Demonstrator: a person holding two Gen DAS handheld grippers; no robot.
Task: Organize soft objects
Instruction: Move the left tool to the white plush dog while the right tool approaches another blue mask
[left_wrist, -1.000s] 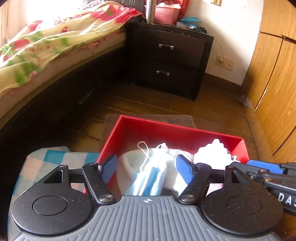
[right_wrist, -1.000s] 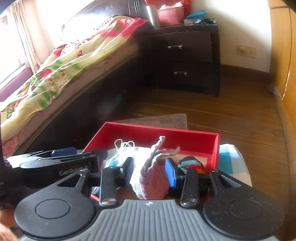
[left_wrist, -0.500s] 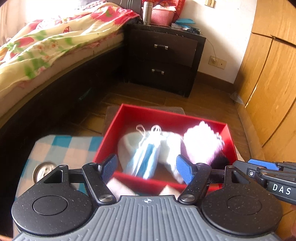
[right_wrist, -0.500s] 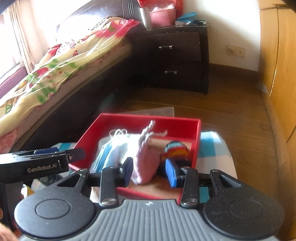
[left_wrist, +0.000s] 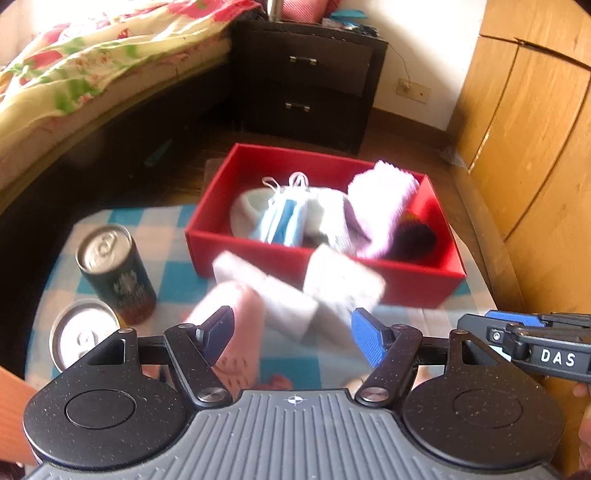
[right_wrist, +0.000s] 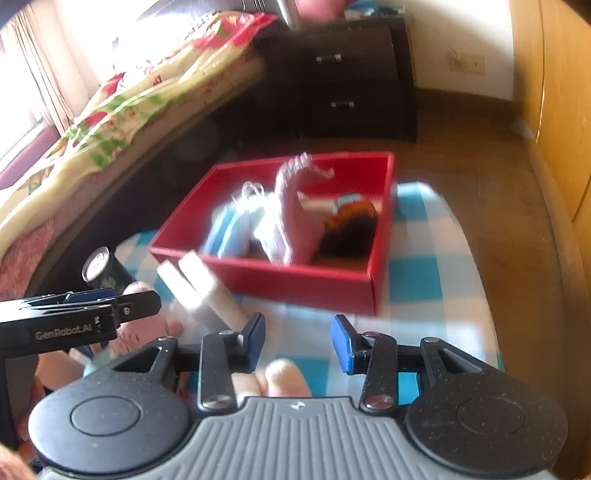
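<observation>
both pairs of tongs hung above the checked surface (left_wrist: 155, 229), each with its blue pads apart and nothing between them. the left tongs (left_wrist: 291, 332) looked down on the loose soft things lying outside the red box (left_wrist: 321, 266): a pale pink cloth (left_wrist: 236, 314) nearest the left pad, and white folded pieces (left_wrist: 295, 284) sprawled between it and the box's near wall, one of them touching or overlapping that wall. motion blur hid their exact edges. inside the box lay a blue face mask (left_wrist: 284, 221), a white-pink knitted piece (left_wrist: 384, 206) and a dark striped item (left_wrist: 417, 229). two cans (left_wrist: 114, 273) stood to the left, near the pink cloth. the right tongs (right_wrist: 297, 341) hovered over bare cloth in front of the box.

the step in hand appeared to be picking the next loose item. done well, it would mean lowering the open left tongs straight over one bunched fold, pinching a single piece only, keeping clear of the cans, then lifting high enough to pass the box wall before release.
</observation>
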